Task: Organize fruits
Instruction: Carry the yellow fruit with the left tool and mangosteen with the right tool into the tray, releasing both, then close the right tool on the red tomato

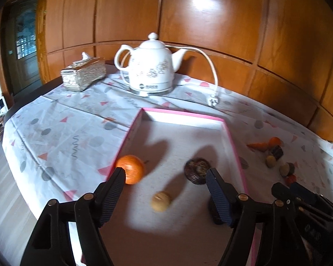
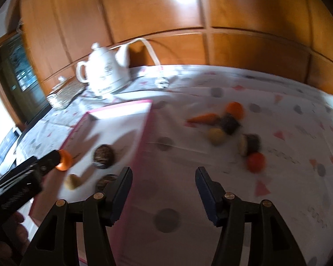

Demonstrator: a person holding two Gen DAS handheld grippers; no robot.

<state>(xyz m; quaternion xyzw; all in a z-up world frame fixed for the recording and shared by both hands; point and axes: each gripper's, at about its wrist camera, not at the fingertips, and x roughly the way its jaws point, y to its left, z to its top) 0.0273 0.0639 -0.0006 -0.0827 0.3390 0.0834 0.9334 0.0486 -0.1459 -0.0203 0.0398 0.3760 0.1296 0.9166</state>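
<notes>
A pink-rimmed shallow box (image 1: 188, 116) (image 2: 147, 133) lies on the table. In it are an orange fruit (image 1: 131, 170) (image 2: 65, 159), a dark round fruit (image 1: 197, 170) (image 2: 103, 153), a small tan fruit (image 1: 160, 200) (image 2: 72, 181) and a second dark fruit (image 2: 106, 180) partly behind a finger. My left gripper (image 1: 166, 196) is open and empty above the box. My right gripper (image 2: 163, 194) is open and empty over the box's right edge. Loose fruits lie on the cloth to the right: a carrot (image 2: 203, 118), an orange (image 2: 234, 109), a red fruit (image 2: 256, 161), a tan one (image 2: 216, 135) and dark ones (image 2: 229, 123).
A white electric kettle (image 1: 152, 65) (image 2: 106, 75) with cord and plug (image 1: 213, 100) stands at the back. A silver tissue box (image 1: 83, 73) is at the back left. Wooden wall panels (image 1: 188, 22) lie behind the table. The right wrist view is blurred.
</notes>
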